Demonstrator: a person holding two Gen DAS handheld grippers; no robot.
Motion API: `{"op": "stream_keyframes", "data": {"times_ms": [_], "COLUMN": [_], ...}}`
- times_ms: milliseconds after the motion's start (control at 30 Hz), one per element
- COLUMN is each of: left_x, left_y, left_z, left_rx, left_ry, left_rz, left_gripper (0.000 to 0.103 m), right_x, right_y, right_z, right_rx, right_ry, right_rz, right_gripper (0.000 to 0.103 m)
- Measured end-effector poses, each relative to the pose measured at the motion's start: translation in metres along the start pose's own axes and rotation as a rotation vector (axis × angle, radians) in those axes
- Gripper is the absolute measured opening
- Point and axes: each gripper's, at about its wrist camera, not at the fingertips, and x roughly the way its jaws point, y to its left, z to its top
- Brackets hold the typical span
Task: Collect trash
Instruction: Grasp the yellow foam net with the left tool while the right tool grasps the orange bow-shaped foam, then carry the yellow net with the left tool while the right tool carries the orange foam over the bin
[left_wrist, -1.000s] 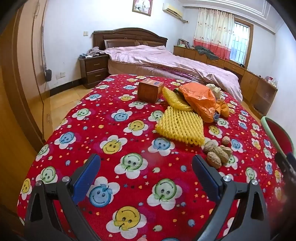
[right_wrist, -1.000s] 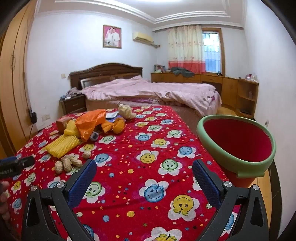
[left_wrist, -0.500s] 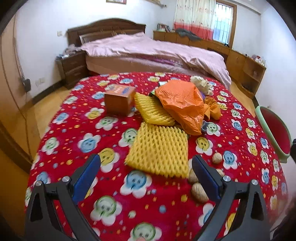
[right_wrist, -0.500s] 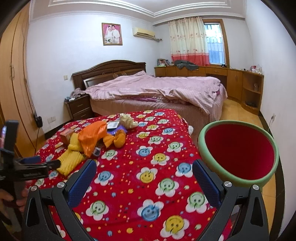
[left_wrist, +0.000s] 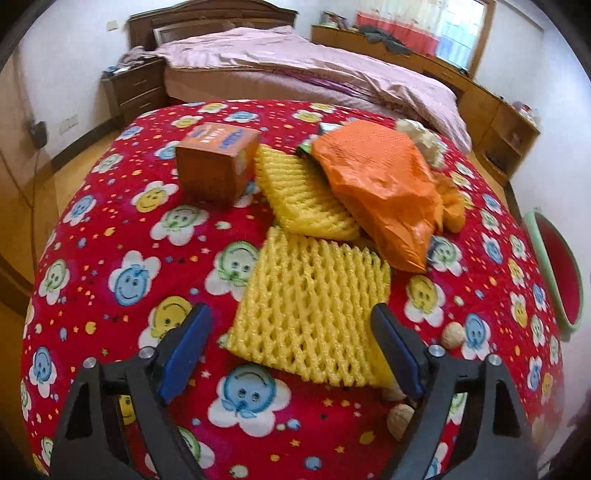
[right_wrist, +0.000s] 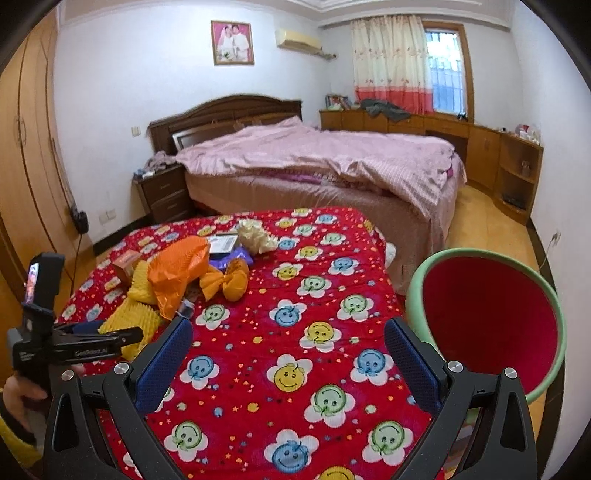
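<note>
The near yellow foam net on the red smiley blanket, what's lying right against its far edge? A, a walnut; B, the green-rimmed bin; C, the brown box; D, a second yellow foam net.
D: a second yellow foam net lies at the far edge of the near yellow foam net, partly under the orange bag.

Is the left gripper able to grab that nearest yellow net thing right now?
Probably yes. The left gripper has been closing but remains open, straddling the yellow foam net, with nothing lying on it.

Bright window (right_wrist: 445, 70) daylight — fisheye-bent edges, slight blur leftward.
</note>
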Motion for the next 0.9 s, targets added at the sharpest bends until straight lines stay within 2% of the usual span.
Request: {"op": "stream_keyframes", "data": {"times_ms": [167, 233, 333, 533, 733, 800, 833, 900], "left_x": [-0.006, -0.01, -0.019, -0.047, -0.07, -0.072, -0.071, -0.069], "left_y": [-0.008, -0.009, -0.009, 0.002, 0.023, 0.029, 0.031, 0.035], "left_z": [-0.002, -0.002, -0.002, 0.005, 0.011, 0.014, 0.015, 0.018], "left_rx": [0.019, 0.023, 0.024, -0.011, -0.062, -0.079, -0.086, -0.096], "left_ry": [0.0, -0.011, -0.039, -0.13, -0.22, -0.231, -0.232, -0.231], "left_rz": [-0.098, -0.108, -0.128, -0.153, -0.151, -0.151, -0.154, -0.157], "left_gripper": [0.041, 0.032, 0.01, 0.01, 0.01, 0.01, 0.01, 0.01], "right_x": [0.029, 0.042, 0.059, 0.099, 0.138, 0.147, 0.151, 0.156], "right_y": [0.0, 0.001, 0.005, 0.022, 0.032, 0.036, 0.038, 0.041], "right_z": [0.01, 0.015, 0.02, 0.028, 0.031, 0.03, 0.029, 0.027], "right_rx": [0.025, 0.035, 0.036, 0.036, 0.06, 0.062, 0.061, 0.061], "right_ry": [0.083, 0.11, 0.139, 0.182, 0.236, 0.26, 0.272, 0.289], "right_rz": [0.059, 0.053, 0.071, 0.096, 0.123, 0.13, 0.135, 0.148], "right_gripper": [0.102, 0.102, 0.102, 0.1, 0.069, 0.055, 0.051, 0.031]}}
